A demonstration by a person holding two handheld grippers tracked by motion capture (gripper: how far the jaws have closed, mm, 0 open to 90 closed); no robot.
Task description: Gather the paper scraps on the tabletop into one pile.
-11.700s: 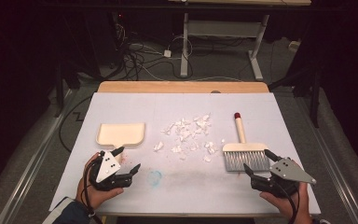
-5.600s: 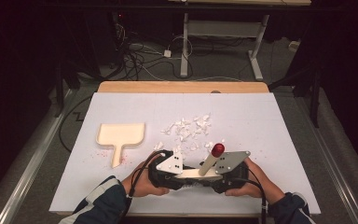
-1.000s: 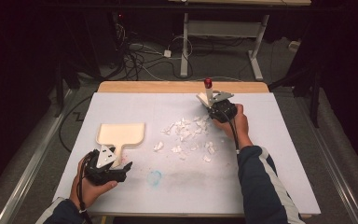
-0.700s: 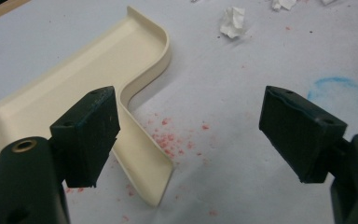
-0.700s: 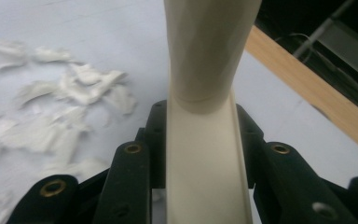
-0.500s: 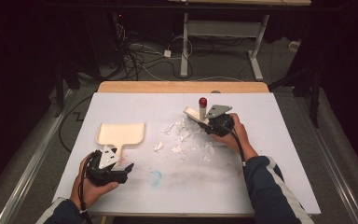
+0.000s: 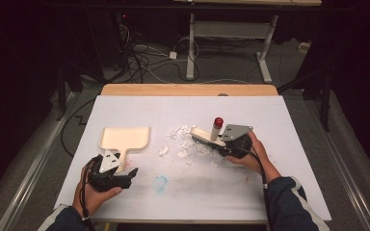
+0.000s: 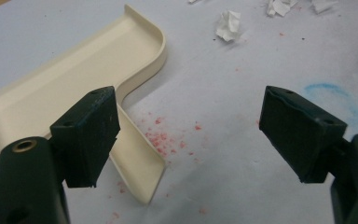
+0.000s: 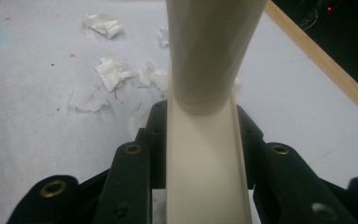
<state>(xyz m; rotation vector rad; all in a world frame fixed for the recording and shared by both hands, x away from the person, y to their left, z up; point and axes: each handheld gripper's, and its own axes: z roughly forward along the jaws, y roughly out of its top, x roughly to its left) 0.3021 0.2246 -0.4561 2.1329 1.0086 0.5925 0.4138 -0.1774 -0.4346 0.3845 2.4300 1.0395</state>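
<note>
A cream dustpan (image 7: 125,138) lies at the table's left, its handle (image 8: 140,158) pointing toward me. My left gripper (image 7: 127,177) rests just short of that handle, open; in the left gripper view (image 8: 193,126) the handle end lies beside the left jaw, untouched. My right gripper (image 7: 224,147) is shut on the cream handle (image 9: 205,116) of a hand brush with a red tip (image 7: 218,121). The brush head (image 7: 201,137) sits down among torn white paper scraps (image 7: 183,144) at mid-table. More scraps (image 9: 112,72) lie ahead of the right jaws.
A faint blue scribble (image 7: 160,183) marks the white table cover near the front. Red crumbs (image 8: 163,140) dot the surface by the dustpan handle. The wooden table edge (image 7: 188,90) runs along the far side, with cables on the floor beyond.
My right gripper has drawn the brush from the table's far edge back toward me, into the scrap pile. The left gripper has stayed put beside the dustpan handle.
</note>
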